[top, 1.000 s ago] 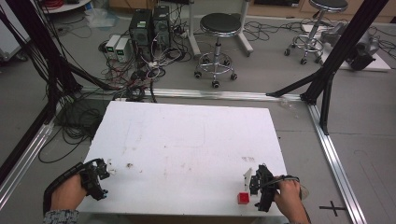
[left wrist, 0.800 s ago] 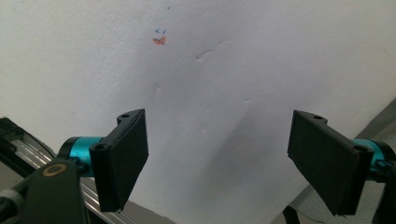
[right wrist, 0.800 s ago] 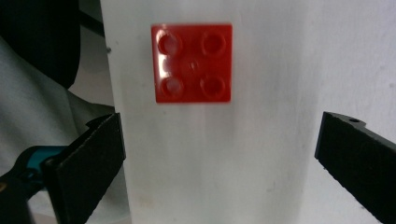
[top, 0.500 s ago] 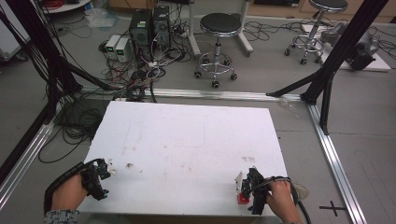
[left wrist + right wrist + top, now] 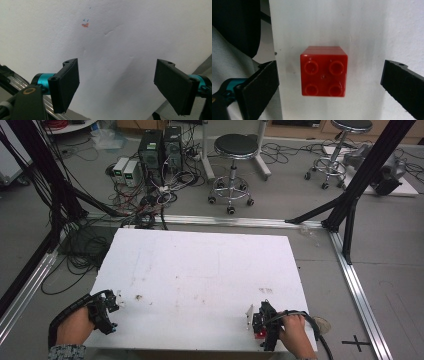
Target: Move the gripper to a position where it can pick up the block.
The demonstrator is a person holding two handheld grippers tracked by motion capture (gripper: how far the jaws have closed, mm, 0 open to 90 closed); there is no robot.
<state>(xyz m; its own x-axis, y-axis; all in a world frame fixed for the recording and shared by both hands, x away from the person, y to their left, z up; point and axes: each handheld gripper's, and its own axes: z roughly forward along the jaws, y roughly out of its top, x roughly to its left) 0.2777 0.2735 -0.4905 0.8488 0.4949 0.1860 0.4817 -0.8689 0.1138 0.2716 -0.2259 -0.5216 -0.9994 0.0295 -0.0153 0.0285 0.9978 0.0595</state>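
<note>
Item 1, left gripper (image 5: 106,306). We hold it at the near left corner of the white table (image 5: 200,265), low over the board. In the left gripper view its black jaws stand wide apart with nothing between them, only bare white surface and, farther off, a small orange and blue mark (image 5: 85,24). We judge this gripper idle for the step in hand.

Item 2, white table. Bare across its middle apart from faint scuffs; a small dark speck (image 5: 138,297) lies near the left gripper.

Item 3, red building brick (image 5: 323,71). A square piece with four studs facing up, sitting on the table close to its near right edge. In the high view it shows as a red patch (image 5: 259,335) just under the right gripper.

Item 4, right gripper (image 5: 261,317). We hold it directly above the brick, looking straight down on the studs. Its jaws are spread wide, one on either side of the brick, each well clear of the brick's sides; it has hold of nothing.

Step in hand, as we judge it: lining up for the pick of the brick, grasp not yet made. The next move calls for lowering until the pads flank the brick's side walls, keeping it centred between them, then closing squarely so it does not twist or skid toward the table edge.
</note>
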